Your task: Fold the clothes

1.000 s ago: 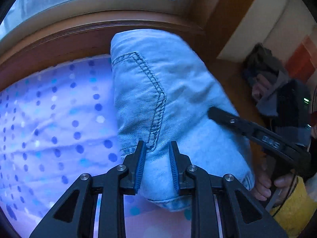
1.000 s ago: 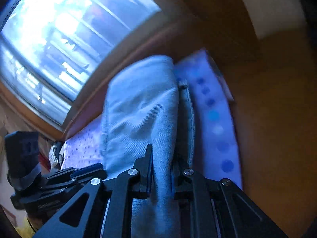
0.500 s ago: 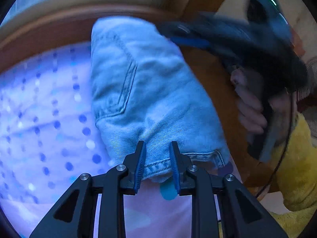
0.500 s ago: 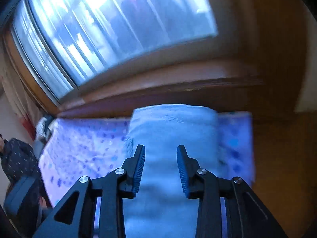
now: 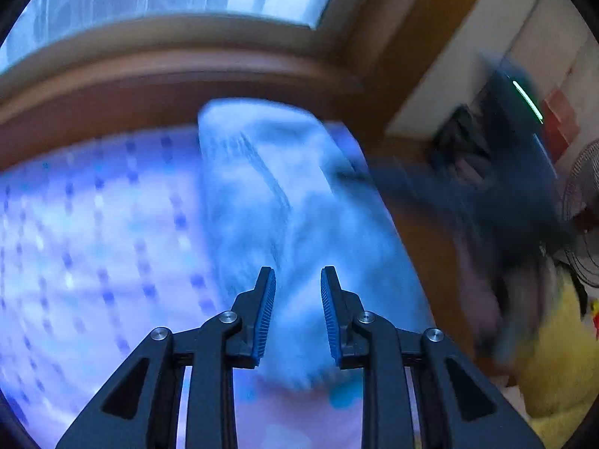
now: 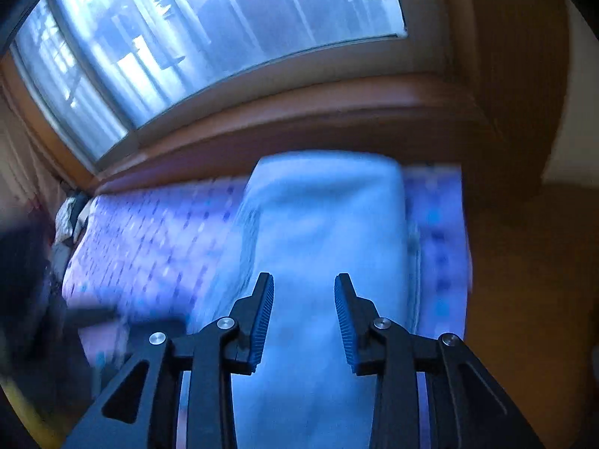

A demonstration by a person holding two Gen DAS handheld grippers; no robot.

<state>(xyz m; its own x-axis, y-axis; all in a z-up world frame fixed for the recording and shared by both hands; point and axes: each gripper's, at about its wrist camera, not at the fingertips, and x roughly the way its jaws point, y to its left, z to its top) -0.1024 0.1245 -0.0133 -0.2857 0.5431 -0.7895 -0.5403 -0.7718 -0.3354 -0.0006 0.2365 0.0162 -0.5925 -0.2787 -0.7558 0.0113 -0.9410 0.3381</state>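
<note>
A folded pair of light-blue jeans (image 5: 284,224) lies lengthwise on a sheet with blue dots (image 5: 93,243), its far end by the wooden sill. My left gripper (image 5: 297,280) hovers over the near end of the jeans, open, with nothing pinched between its pads. In the right wrist view the same jeans (image 6: 325,224) fill the middle. My right gripper (image 6: 304,284) hangs above them, open and empty. The right gripper (image 5: 505,187) also shows as a dark blur at the right of the left wrist view. Both views are motion-blurred.
A wooden sill (image 6: 299,119) and a window (image 6: 206,30) run along the far side of the bed. Brown wooden floor (image 6: 524,280) lies to the right of the sheet. A yellow sleeve (image 5: 554,374) and a fan (image 5: 584,187) are at the far right. A small clothes pile (image 6: 69,217) sits far left.
The right gripper let go of the jeans' side, opened, rolled level and rose. The left gripper drew back from the jeans' near hem and lifted. The jeans stay folded.
</note>
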